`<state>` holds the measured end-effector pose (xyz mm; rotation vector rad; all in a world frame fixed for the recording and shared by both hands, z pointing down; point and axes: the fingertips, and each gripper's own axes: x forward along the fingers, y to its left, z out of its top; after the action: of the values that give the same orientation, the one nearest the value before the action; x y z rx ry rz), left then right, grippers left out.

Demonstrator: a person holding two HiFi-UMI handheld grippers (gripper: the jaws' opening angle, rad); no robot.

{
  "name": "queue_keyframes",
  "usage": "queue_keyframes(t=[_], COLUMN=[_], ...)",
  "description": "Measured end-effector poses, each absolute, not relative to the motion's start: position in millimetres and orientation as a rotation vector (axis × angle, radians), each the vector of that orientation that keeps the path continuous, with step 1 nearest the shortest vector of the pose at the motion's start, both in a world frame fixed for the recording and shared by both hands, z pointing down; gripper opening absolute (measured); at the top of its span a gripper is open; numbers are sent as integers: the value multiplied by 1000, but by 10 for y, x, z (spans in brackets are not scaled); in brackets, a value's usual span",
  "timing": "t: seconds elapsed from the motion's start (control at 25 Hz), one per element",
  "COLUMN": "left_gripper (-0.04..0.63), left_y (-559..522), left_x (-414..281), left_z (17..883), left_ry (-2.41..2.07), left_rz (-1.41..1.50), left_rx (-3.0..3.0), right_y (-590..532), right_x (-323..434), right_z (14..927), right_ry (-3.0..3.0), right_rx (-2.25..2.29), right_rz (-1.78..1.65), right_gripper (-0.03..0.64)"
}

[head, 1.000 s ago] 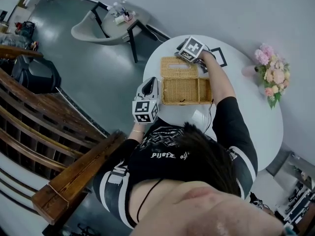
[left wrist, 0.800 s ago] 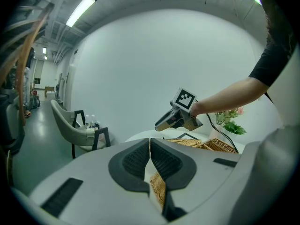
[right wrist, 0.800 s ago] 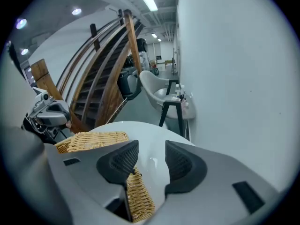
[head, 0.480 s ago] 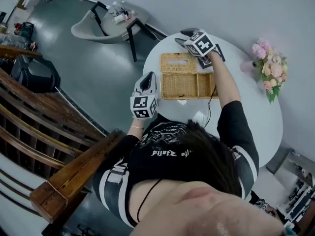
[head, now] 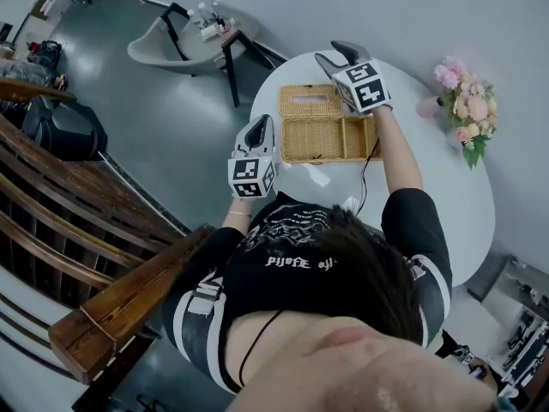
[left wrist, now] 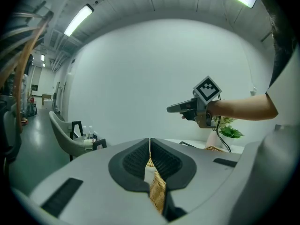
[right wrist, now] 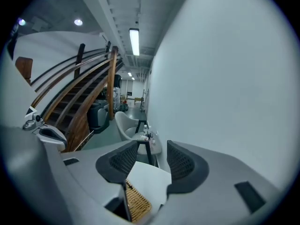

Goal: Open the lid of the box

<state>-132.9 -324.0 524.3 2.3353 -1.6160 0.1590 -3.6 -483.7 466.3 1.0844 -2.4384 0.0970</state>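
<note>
Your right hand-held gripper (head: pixel 337 57) has just been opening: jaws apart, empty, clear of the box (head: pixel 322 140). The lid (head: pixel 309 101) lies open. Your left hand-held gripper (head: pixel 257 127) is closed, empty.

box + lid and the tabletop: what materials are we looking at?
Box and its lid: woven wicker or rattan by the look, tan and matte; the basket weave shows on the walls and the opened lid. Table: smooth white top with a slight sheen, possibly laminate or painted wood; the look doesn't settle which.
</note>
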Motion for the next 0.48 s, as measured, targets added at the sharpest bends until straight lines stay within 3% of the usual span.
queue_keyframes(t=[0.48], left_gripper=[25], left_y=[-3175], left_x=[-1277], left_z=[5066], left_ry=[-1637], left_rz=[126], left_rx=[2388], right_y=[-4094], right_x=[80], right_z=[4536], right_ry=[-2457], right_rx=[1255], right_rz=[52], right_gripper=[218])
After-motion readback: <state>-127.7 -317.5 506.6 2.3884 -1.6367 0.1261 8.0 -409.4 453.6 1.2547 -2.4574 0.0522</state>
